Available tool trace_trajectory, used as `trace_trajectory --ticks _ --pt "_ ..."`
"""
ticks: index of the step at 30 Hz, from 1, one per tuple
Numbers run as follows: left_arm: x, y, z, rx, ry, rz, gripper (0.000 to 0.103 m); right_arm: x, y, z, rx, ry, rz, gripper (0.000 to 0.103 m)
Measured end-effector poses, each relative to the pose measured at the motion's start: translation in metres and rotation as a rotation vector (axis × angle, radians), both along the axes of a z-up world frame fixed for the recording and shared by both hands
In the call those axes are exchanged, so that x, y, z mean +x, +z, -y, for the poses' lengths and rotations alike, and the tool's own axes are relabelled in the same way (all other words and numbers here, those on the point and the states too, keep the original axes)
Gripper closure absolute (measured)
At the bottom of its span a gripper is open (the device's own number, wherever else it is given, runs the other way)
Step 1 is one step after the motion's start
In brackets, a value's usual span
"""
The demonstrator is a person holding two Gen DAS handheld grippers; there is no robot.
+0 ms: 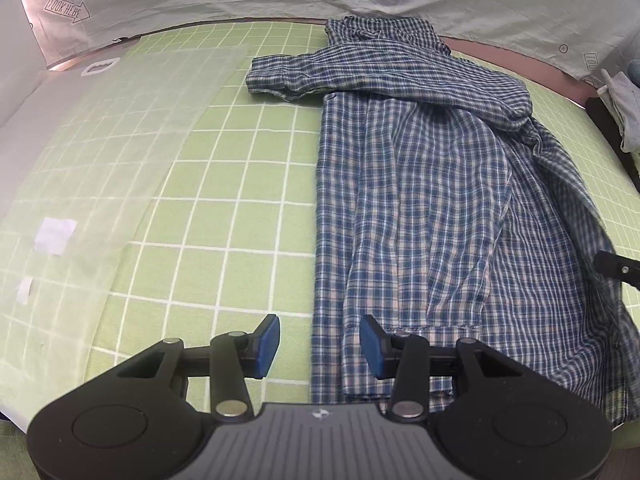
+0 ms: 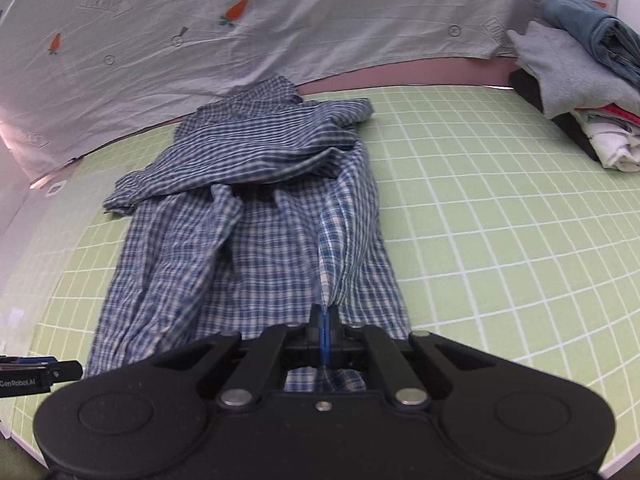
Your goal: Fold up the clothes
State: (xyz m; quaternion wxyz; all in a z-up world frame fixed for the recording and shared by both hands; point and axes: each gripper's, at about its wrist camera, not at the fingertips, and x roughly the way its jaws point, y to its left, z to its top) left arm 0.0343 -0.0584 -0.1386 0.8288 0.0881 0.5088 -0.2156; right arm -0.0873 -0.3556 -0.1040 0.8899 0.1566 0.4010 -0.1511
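Mid-fold on the blue-and-white plaid button-up shirt (image 1: 420,208), which lies lengthwise on the green grid-patterned tabletop (image 1: 240,184), collar at the far end, one sleeve folded across the chest, sides partly turned in.

Right gripper (image 2: 324,332): jaws closed, pinching a ridge of plaid fabric at the near hem; the cloth rises into a tented crease running away from the grip.

Left gripper (image 1: 319,346): jaws apart, nothing held, hovering at the near hem with the shirt's left edge running between its blue pads (image 1: 269,340).

My read: next is for the left to close on that hem corner, then both carry the hem toward the collar. Risk: a one-sided pull skews the fold.

Folded grey, denim and white clothes stack (image 2: 580,80) sits far right, well apart.
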Motion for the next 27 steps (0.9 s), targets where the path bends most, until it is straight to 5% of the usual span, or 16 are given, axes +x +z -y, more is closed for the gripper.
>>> trace_trajectory --ticks 7,11,14,18,23,27 --pt "0.002 -0.001 -0.019 0.001 -0.019 0.005 0.057 0.014 -0.040 -0.048 0.154 0.075 -0.045 0.097" --pt "0.004 -0.004 -0.026 0.000 -0.028 -0.005 0.057 -0.010 -0.027 -0.041 0.198 -0.034 0.062 0.075" --pt "0.004 -0.009 -0.024 0.003 -0.046 -0.023 0.057 -0.025 -0.021 -0.025 0.175 -0.148 0.105 0.077" --pt "0.004 -0.010 -0.017 0.003 -0.082 -0.026 0.057 -0.027 -0.042 -0.013 0.126 -0.221 -0.003 0.083" --pt "0.008 -0.008 -0.010 -0.002 -0.085 -0.020 0.056 -0.025 -0.065 -0.032 0.134 -0.169 -0.075 0.083" --pt "0.014 -0.007 -0.004 -0.011 -0.053 -0.019 0.053 -0.018 -0.055 -0.041 0.100 -0.096 -0.042 0.082"
